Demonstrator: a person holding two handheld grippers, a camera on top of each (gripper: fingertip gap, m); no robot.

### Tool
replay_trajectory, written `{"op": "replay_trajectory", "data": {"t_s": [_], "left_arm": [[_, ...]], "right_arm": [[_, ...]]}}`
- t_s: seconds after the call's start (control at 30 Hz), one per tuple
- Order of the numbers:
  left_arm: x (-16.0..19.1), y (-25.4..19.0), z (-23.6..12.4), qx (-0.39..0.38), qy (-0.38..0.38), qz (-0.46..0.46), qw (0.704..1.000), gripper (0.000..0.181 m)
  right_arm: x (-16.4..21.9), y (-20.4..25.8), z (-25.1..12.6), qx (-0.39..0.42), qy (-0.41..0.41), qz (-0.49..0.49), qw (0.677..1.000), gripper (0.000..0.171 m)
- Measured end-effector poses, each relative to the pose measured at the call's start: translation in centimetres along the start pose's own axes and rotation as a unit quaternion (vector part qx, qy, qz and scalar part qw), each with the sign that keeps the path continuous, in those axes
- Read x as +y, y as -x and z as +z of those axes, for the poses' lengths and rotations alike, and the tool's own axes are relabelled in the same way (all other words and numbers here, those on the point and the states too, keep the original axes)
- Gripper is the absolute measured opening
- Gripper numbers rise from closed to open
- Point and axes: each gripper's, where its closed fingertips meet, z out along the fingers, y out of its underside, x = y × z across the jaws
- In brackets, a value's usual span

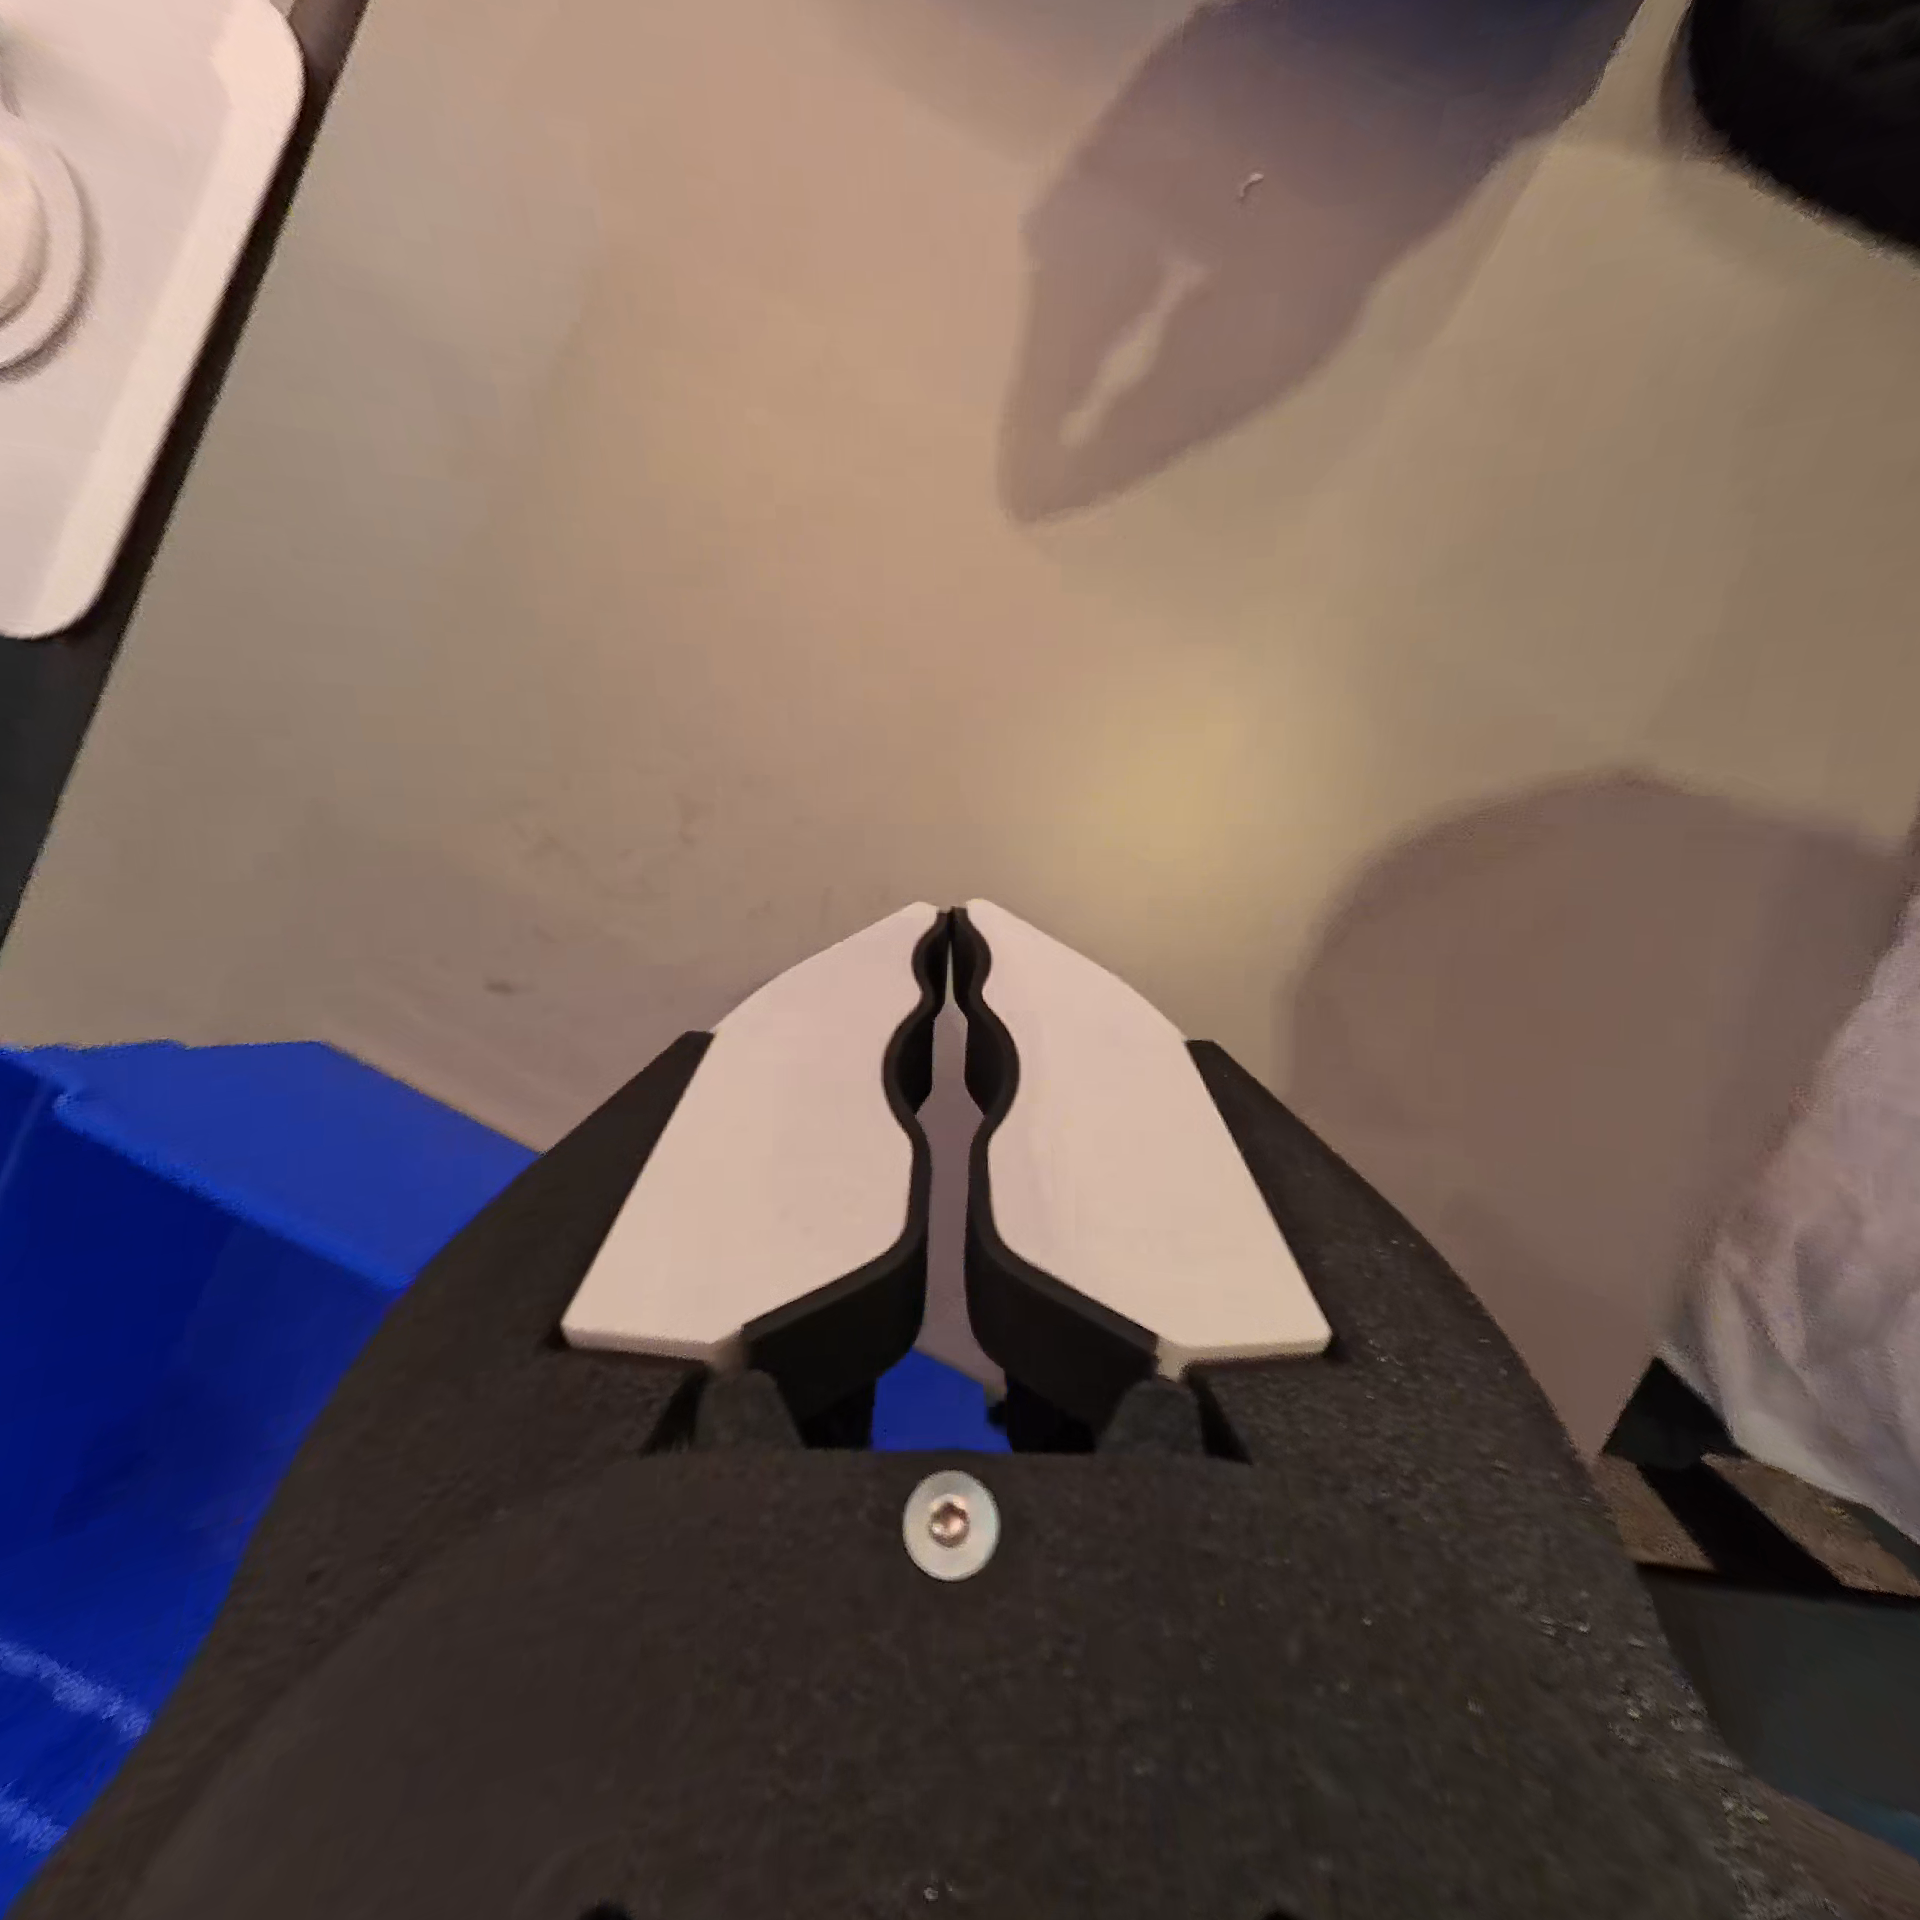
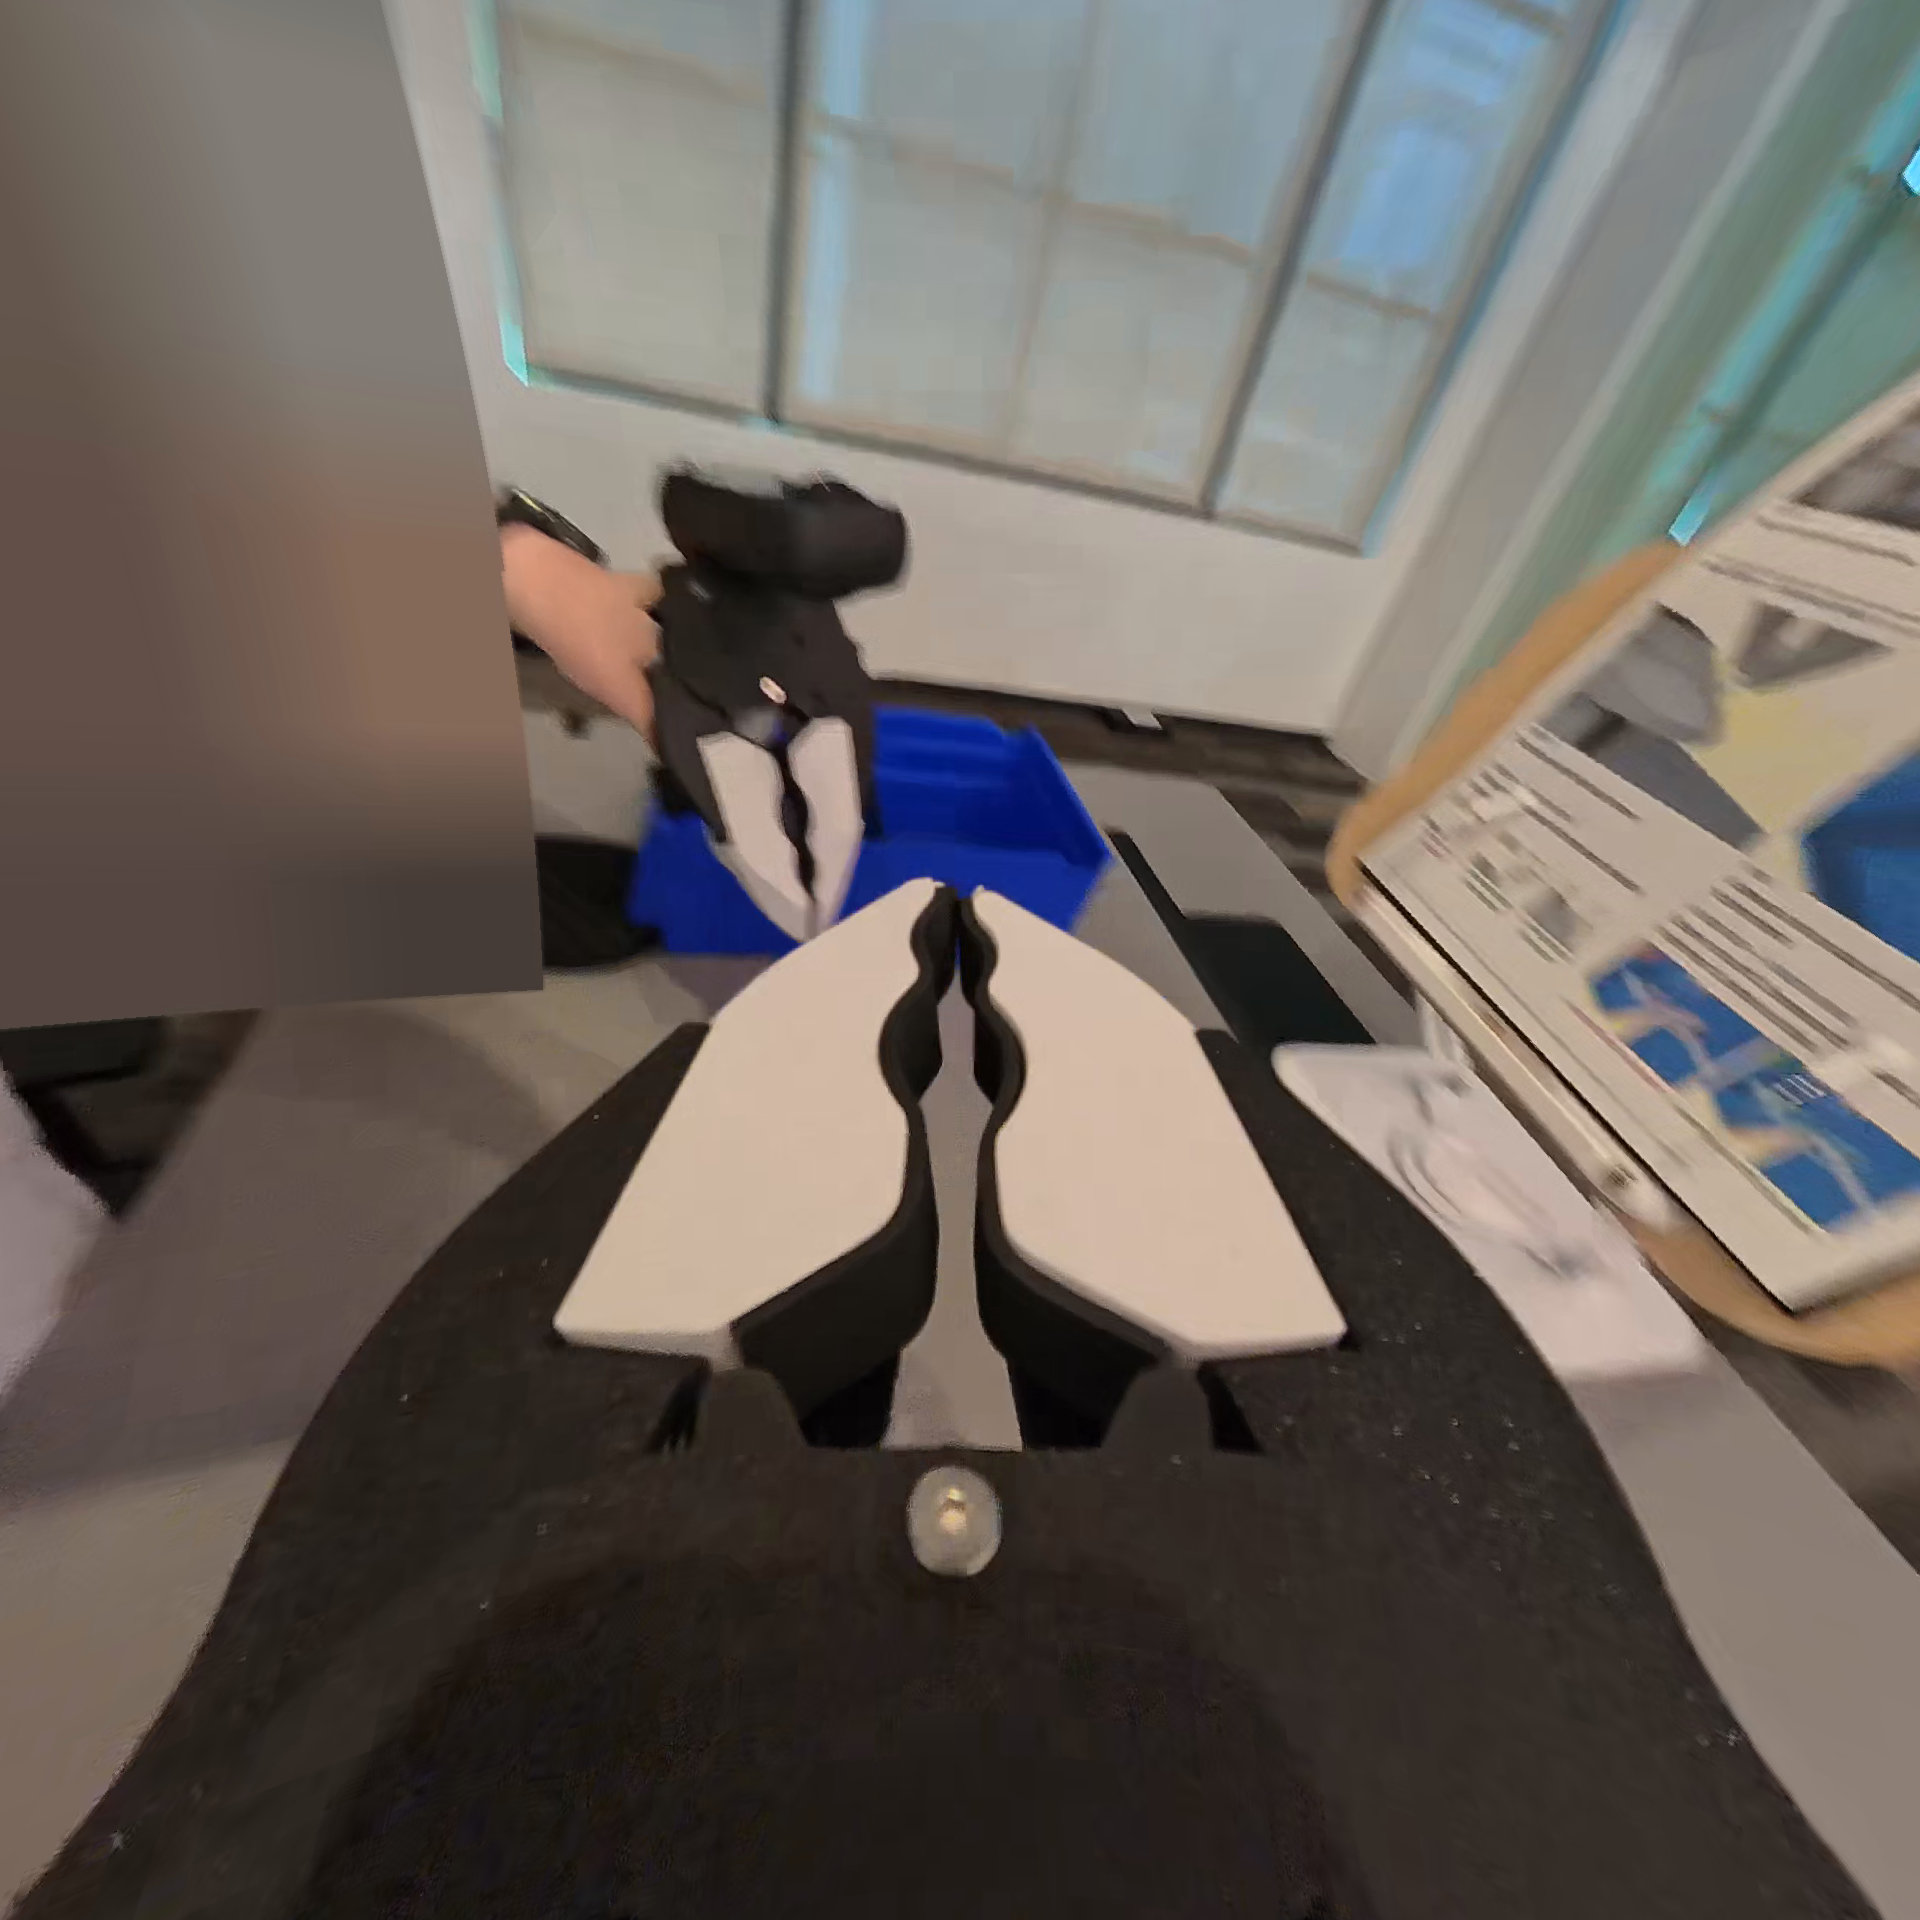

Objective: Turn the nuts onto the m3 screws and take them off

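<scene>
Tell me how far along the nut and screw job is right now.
Nothing looks done: no nut or screw shows in either view. In hand: nothing. The left gripper is shut and empty above the bare table, beside the blue bin; the right gripper is shut and empty too. Left: all the threading and unthreading, likely at the white tray.

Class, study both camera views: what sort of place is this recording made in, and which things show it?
Probably an indoor lab or workshop bench: a grey table with a blue parts bin, a white fixture plate, a printed poster board and a large paned window.
</scene>
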Motion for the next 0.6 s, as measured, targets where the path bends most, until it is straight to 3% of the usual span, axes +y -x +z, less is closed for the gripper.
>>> {"op": "replay_trajectory", "data": {"t_s": [0.13,0.3,0.6], "left_arm": [[-2.2,-2.2,1.8,0.054,-0.032,-0.008,0.998,0.000],[-5.4,-3.4,4.8,0.114,-0.058,-0.021,0.991,0.000],[-13.2,-3.7,8.9,0.173,-0.136,-0.030,0.975,0.006]], "right_arm": [[1.0,-2.3,-2.1,0.066,0.059,-0.019,0.996,0.000],[0.2,-2.7,-4.1,0.074,0.050,-0.009,0.996,0.000],[2.0,-4.0,-5.4,0.105,0.105,-0.022,0.989,0.000]]}}
